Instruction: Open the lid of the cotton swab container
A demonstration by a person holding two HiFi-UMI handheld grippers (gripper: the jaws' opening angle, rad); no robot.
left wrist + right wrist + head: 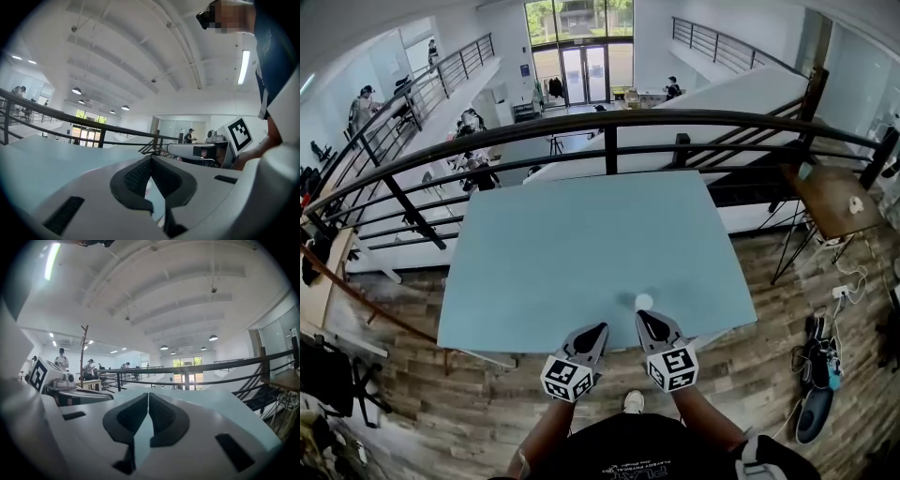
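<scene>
Both grippers, the left gripper (pixel 603 328) and the right gripper (pixel 640 316), hang over the near edge of the blue table (pixel 562 253) with jaws closed and nothing between them. A small white cotton swab container (pixel 644 302) stands just beyond the right gripper's tip, apparently untouched. To my judgement, gripping and opening its lid remain.
</scene>
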